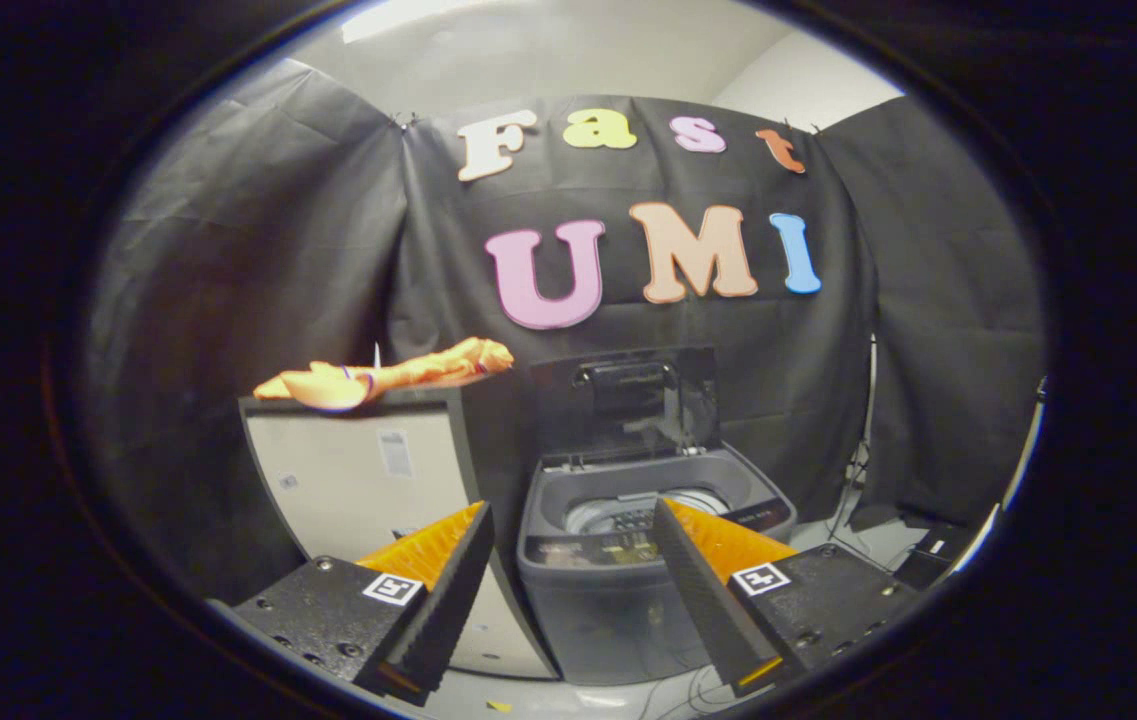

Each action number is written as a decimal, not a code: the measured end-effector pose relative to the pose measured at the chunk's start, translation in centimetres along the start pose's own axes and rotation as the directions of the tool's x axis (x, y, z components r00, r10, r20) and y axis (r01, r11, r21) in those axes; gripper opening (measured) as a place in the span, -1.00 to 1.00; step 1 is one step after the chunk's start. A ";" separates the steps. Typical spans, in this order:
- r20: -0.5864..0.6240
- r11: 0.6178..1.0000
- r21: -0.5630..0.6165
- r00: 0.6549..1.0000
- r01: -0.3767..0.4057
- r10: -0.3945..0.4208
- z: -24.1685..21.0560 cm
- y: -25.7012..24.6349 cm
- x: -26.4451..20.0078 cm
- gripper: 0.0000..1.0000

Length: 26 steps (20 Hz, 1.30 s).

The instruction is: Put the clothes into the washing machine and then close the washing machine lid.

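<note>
Gaping wide and empty — gripper [573, 515] before open-lidded washing machine [628, 560], orange clothes [398, 375] beyond.

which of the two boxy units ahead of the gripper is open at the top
The grey washing machine, just beyond the open gripper: its lid stands raised, showing the drum. The pale cabinet beside it has a closed top carrying the orange clothes.
</note>
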<state>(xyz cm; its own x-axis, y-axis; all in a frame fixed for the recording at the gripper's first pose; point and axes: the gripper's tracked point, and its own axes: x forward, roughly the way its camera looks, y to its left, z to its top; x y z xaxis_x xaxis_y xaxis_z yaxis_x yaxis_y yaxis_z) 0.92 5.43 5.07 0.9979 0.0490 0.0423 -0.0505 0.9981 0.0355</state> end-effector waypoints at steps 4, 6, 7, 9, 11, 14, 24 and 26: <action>0.044 0.996 0.041 0.996 -0.081 0.079 5.5 5.7 2.3 0.94; 0.041 0.998 0.012 0.997 -0.068 0.068 8.0 7.8 3.6 0.94; 0.048 0.998 -0.016 0.996 -0.069 0.069 9.3 9.2 4.6 0.93; 0.073 0.991 -0.090 0.992 -0.101 0.107 11.8 12.3 6.7 0.93; 0.071 0.984 -0.098 0.985 -0.150 0.157 13.1 15.8 8.4 0.94; 0.024 0.972 -0.031 0.972 -0.234 0.235 14.3 20.8 11.6 0.94; -0.239 0.936 -0.260 0.955 -0.239 0.177 10.5 29.3 27.0 0.94; -0.327 0.961 -0.171 0.933 -0.217 0.152 7.9 29.3 28.8 0.94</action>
<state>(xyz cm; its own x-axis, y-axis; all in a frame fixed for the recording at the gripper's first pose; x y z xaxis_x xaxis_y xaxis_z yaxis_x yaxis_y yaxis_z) 27.82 35.82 15.25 0.9364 0.2101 -0.2812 -0.2580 0.9551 -0.1459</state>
